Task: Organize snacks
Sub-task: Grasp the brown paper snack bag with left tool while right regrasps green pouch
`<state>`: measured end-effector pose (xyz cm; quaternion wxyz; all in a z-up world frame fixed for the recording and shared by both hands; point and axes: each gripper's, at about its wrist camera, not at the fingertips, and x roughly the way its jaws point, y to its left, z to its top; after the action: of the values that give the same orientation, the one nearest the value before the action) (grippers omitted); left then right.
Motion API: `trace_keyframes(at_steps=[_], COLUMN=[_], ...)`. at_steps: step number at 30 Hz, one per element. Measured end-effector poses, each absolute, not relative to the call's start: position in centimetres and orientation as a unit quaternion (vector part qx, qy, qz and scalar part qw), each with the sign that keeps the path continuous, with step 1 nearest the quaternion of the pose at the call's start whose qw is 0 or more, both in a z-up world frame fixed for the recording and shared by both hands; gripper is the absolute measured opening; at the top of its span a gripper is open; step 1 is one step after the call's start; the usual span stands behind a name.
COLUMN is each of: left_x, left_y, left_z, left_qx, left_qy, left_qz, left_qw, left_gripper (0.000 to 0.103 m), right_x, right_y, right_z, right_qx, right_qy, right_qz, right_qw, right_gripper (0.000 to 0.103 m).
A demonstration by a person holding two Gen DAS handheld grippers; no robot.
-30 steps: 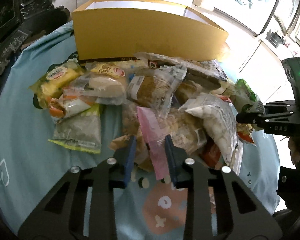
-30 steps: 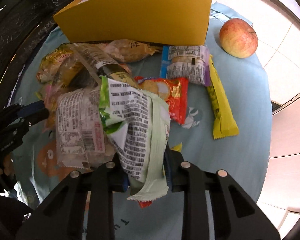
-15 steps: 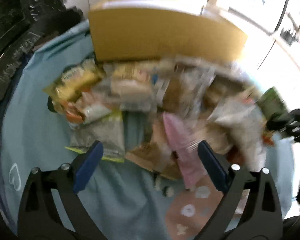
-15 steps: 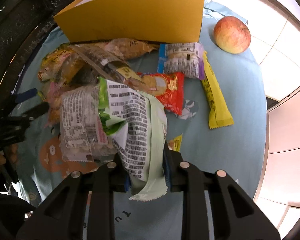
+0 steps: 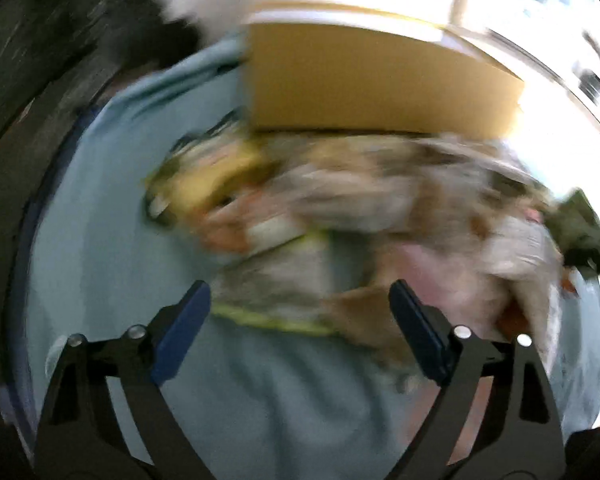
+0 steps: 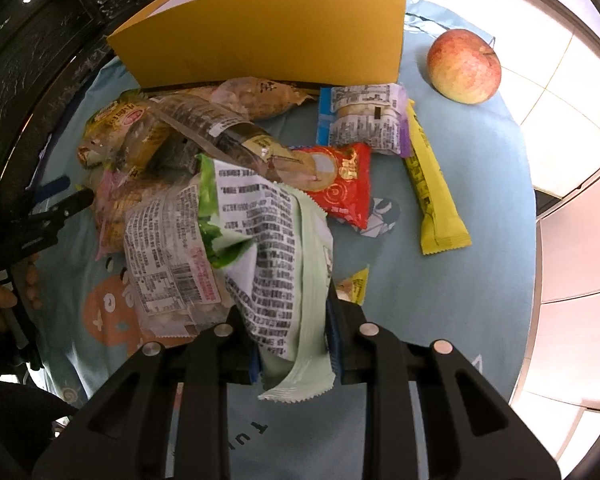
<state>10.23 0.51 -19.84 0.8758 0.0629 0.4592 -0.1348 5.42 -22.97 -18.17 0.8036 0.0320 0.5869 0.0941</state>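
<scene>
Snacks (image 6: pixel 220 152) lie heaped on the counter (image 6: pixel 480 288) before the yellow box (image 6: pixel 268 36), likely their bin. Right tongs (image 6: pixel 292 344) pinch a green packet (image 6: pixel 284 264) for lifting; left tongs (image 5: pixel 300 328) hang spread over the blurred pile.

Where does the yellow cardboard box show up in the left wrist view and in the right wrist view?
Left wrist: yellow cardboard box upper centre, blurred, behind the snack pile.
Right wrist: yellow cardboard box top centre, left of the apple.
Shared landmark: the light blue tablecloth.
</scene>
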Motion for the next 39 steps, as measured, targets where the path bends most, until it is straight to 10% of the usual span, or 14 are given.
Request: trace_keyframes(at_steps=[13,19,31,39], left_x=[9.8,11.0,9.2,9.8], left_y=[-5.6,-5.1,-0.1,0.9], left_z=[-22.2,-22.7,-22.4,-21.8], left_qx=[0.223,0.189,0.147,0.115], left_qy=[0.457,0.475,0.482,0.489], left_qz=[-0.193,-0.191,-0.162,-0.134], left_qw=[0.839,0.838,0.848,0.854], left_gripper=[0.084,0.043,0.042,0.042], right_x=[5.5,5.9,6.4,8.0], right_y=[-23.0,-22.6,-25.2,-28.8], right_z=[-18.3,-18.8,-18.8,-17.6], right_qx=[0.041,0.034,0.112,0.111], right_qy=[0.588,0.592,0.582,0.567], right_qz=[0.088,0.096,0.1,0.008], right_qw=[0.803,0.799,0.8,0.816], right_gripper=[0.026,0.025,0.055,0.056])
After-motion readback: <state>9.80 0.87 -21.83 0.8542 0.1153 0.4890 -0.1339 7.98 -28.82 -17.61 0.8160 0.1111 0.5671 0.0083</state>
